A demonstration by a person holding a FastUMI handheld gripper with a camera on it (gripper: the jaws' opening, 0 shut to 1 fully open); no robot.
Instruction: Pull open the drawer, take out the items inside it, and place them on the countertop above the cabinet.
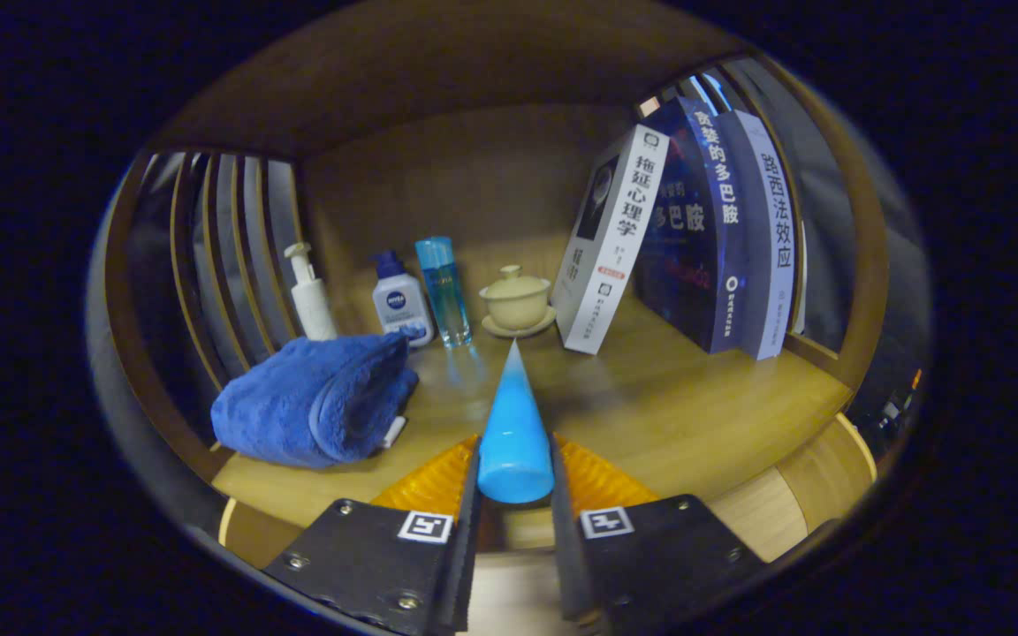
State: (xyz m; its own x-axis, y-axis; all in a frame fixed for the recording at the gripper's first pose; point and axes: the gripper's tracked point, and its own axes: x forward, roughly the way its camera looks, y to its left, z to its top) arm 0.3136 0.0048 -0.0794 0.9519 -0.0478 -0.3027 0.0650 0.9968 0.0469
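Note:
My gripper [514,481] is shut on a blue tube [513,424], which tapers to a thin whitish tip pointing away from me. Both fingers [470,495] press its wide rounded end. The tube is held just above the wooden countertop [695,415], at its front edge. The tip points toward a lidded cream cup on a saucer [516,300].
A folded blue towel [319,397] lies left of the fingers. Behind it stand a white pump bottle [310,296], a white-and-blue bottle [401,300] and a clear blue bottle [443,287]. Three books [695,238] lean at the back right. Wooden slats [208,256] close the left side.

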